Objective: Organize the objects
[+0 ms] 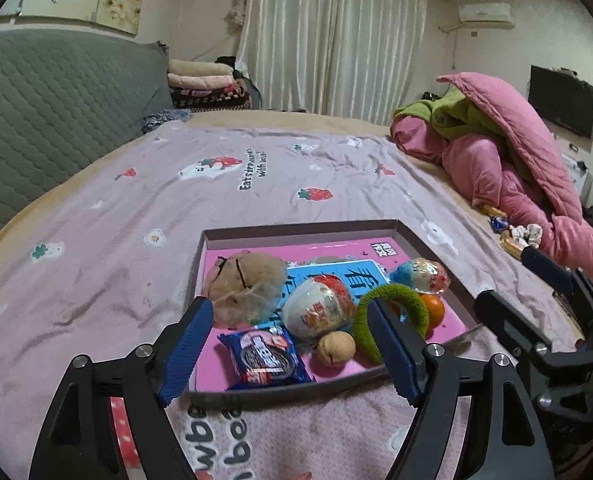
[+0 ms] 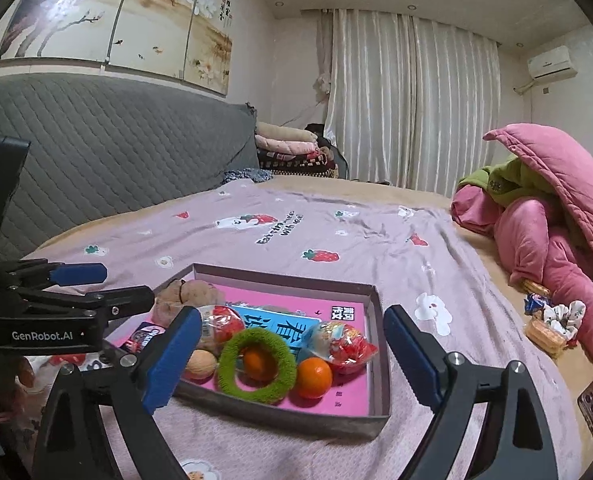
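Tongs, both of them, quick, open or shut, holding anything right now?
Left tongs: open, holding nothing.
Right tongs: open, holding nothing.

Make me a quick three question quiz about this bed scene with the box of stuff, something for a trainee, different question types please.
1. True or false: the green fuzzy ring lies inside the box.
2. What does the right tool hold? A) the walnut B) an orange C) nothing
3. Fill in: the floral scrunchie lies outside the box, beside the pink ____.

Key: 1 true; 2 C; 3 quilt.
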Demonstrator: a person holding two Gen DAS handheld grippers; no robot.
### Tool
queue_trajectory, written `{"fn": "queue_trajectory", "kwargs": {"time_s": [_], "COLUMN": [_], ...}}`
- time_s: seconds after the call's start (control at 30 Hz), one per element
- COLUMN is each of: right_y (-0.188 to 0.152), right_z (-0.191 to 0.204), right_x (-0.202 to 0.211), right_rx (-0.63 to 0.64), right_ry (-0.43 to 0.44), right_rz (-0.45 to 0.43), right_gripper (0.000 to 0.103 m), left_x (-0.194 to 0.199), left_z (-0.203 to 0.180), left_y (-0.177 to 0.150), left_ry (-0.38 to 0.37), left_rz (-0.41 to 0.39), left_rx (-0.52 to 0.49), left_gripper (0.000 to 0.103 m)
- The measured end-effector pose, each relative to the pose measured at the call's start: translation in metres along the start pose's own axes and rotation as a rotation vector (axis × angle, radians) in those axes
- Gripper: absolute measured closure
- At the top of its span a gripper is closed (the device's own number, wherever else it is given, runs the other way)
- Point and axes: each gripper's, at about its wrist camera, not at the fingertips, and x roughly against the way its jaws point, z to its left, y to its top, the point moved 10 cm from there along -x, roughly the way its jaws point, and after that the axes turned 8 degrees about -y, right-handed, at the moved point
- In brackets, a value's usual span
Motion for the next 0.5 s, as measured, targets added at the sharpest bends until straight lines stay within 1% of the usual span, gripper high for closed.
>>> {"fn": "queue_trajectory", "kwargs": {"time_s": [0.17, 0.3, 0.43, 0.5], "right_y": [-0.006, -0.019, -0.031, -0.036], "right_z": [0.007, 0.010, 0.013, 0.013], "right_x": [0.009, 0.011, 0.014, 0.014], "right_rx": [-0.003, 0.000, 0.000, 0.004], "right_ry": [-0.002, 0.001, -0.005, -0.007], "right_rz": [-0.003, 0.026, 0.053, 0.065], "right_gripper": [0.011, 0.011, 0.011, 0.011], "left_x": [0.009, 0.012, 0.016, 0.017], "left_z": [-0.004, -0.004, -0.003, -0.003], "left_y": [-0.015, -0.031, -0.045, -0.053], "left_ry": [0.022, 0.040, 0.081, 0.083], "left_rz": [-0.005, 0.011, 0.008, 0.016], "left_rx": [-0.012, -0.011, -0.025, -0.019], "left_gripper": [0.023, 0.023, 0.023, 0.023]}}
